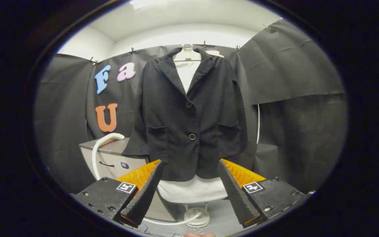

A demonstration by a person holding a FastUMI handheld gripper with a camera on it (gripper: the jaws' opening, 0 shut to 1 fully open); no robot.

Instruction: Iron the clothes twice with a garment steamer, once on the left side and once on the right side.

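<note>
At lower left, one grey steamer unit [110, 158] carries one white hose [98, 149]. At centre hangs one black jacket [189, 115] with two buttons, over a white shirt [192, 191], on one stand [196, 219]. The gripper [189, 168] points level at the hem, jaws wide apart, holding nothing.

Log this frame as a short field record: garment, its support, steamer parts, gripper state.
garment: black jacket, buttoned, hanging beyond the fingers, facing the camera
underlayer: white garment showing below the jacket hem and at the collar
support: mannequin stand with round base
steamer: white hose curving over a grey unit, beside the jacket's sleeve
gripper: open, fingers spread, holding nothing
task progress: steamer not yet picked up
</note>
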